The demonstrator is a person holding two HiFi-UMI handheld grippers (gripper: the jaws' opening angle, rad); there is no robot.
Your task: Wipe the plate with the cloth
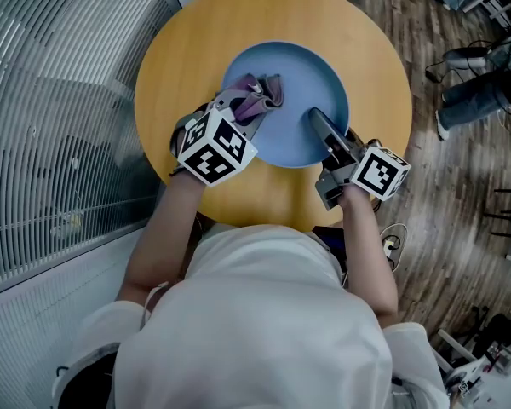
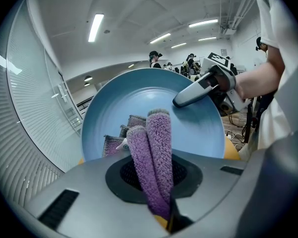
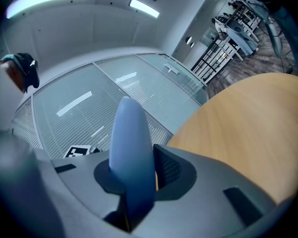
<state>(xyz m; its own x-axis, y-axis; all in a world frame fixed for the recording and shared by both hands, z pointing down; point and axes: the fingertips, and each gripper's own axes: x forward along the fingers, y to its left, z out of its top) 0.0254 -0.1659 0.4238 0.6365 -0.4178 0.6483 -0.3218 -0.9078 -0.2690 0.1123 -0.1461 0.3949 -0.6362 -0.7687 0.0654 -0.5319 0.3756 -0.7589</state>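
One blue plate (image 1: 302, 79) sits mid-top on one round wooden table (image 1: 379, 66). One purple cloth (image 1: 262, 94), folded, lies bunched on the plate at its 9 o'clock. It is pinched tight between the jaws of the left gripper (image 1: 249, 107), which reaches in from the plate's 8 o'clock. Right gripper (image 1: 322, 128): jaws narrowed onto the plate rim at 5 o'clock, with the edge between its pads. Two grippers, one per hand.

Round yellow table (image 1: 375, 58); ribbed glass partition (image 1: 51, 100) left; wood-plank floor (image 1: 434, 203) right.
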